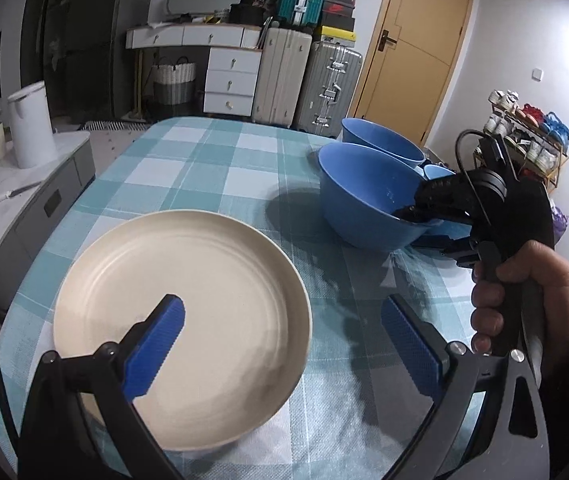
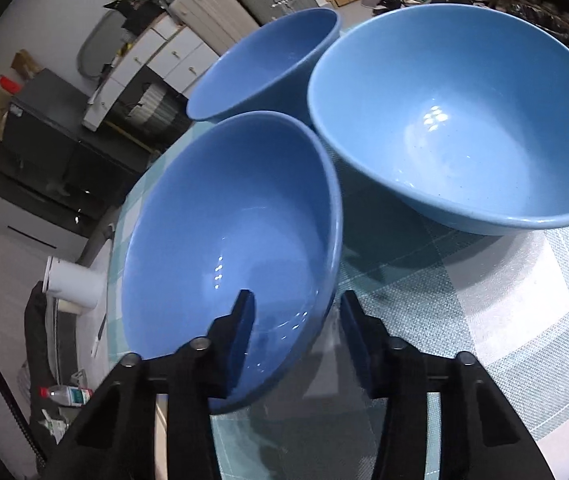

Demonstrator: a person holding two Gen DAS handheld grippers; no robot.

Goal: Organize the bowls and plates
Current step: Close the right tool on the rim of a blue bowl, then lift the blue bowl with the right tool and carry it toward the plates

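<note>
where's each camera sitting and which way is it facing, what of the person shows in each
Left wrist: on the left gripper, angled down at the cream plate on the checked tablecloth; shows its own open blue fingers and the person's right hand.
Right wrist: on the right gripper, tilted down at three blue bowls, its fingers straddling the nearest bowl's rim; no hand shows.
Shared: that bowl, tablecloth, right gripper.

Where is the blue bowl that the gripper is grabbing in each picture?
Left wrist view: the nearest blue bowl sits right of centre, past the cream plate, with the right gripper over its rim.
Right wrist view: the same bowl fills the lower left, its rim between the fingers.
Shared landmark: the checked tablecloth.
</note>
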